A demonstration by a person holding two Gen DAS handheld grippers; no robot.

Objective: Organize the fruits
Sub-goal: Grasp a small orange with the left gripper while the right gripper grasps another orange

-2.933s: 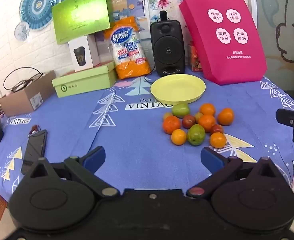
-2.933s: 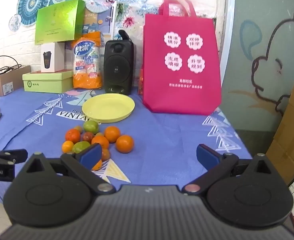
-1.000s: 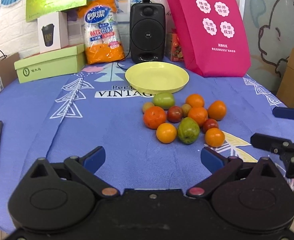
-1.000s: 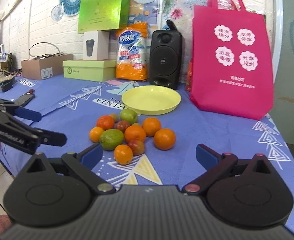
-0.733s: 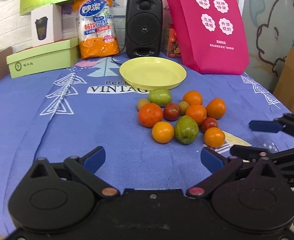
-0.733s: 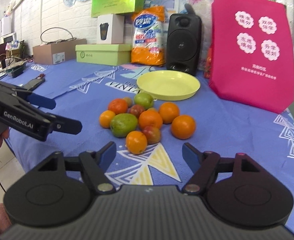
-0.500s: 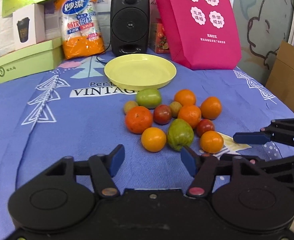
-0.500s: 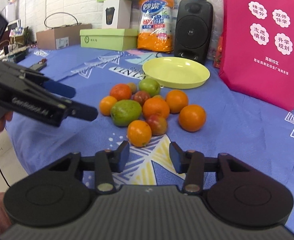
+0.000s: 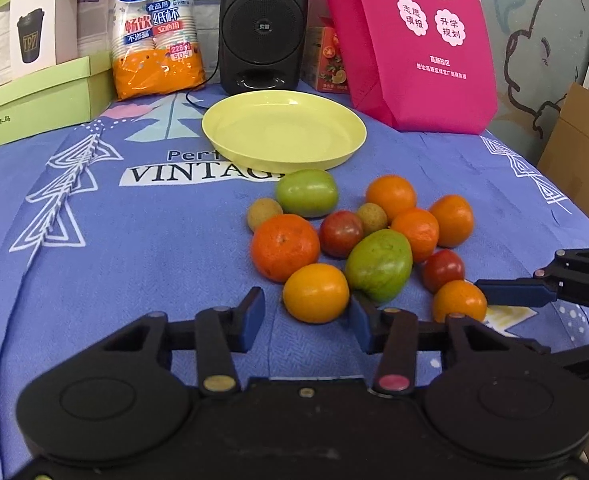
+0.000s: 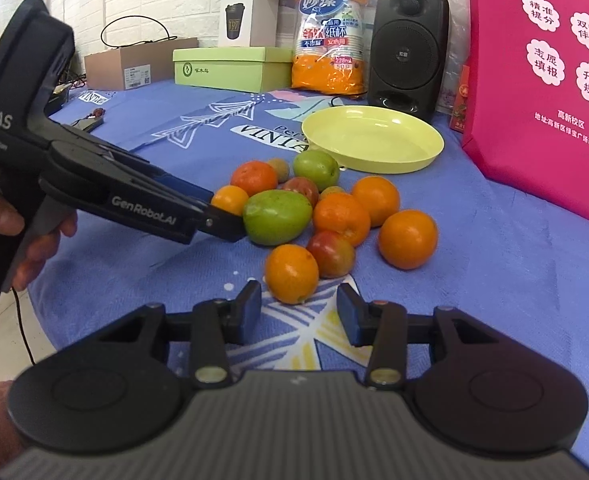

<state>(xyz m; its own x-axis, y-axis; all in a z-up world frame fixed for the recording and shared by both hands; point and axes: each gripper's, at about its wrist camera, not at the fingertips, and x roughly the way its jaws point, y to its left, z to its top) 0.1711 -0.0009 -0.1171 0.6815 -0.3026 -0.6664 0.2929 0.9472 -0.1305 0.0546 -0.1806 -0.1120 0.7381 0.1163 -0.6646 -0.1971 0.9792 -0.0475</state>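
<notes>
Fruit sits in one tight pile on the blue-clothed surface [image 9: 142, 240], just in front of the yellow plate [image 9: 284, 130], which has nothing in it. Judging by the task, the plate is the drop spot, so the pile being that close keeps each carry short.

Left tongs [image 9: 306, 316]: jaws have just been closing and now stand partly spread, w/ the near yellow-orange fruit [image 9: 316, 292] just ahead of the tips, maybe starting in between. Pads aren't pressing on it. In the right wrist view the left tongs [image 10: 218, 222] come in low from the left, tips by the big green mango [image 10: 276, 216], the person's hand [image 10: 34, 236] on the handle.

Right tongs [image 10: 299, 312]: also narrowed in the last sec., now steady at part-spread, lined up on the small orange [image 10: 291, 273] at the pile's near edge. Gap looks a bit wider than that fruit; no contact seen yet. Nothing pinched by either.

Why the edge fruit: each tool is going for the piece nearest its own side, which avoids reaching over the heap and nudging round fruit into rolling. Both are angled downward, probably so the pads straddle the fruit at mid-height rather than skidding off the top.

Stage, I'd say: approach done, grip not yet made. Risk: the two tools are close together, & a bump could scatter the pile.
</notes>
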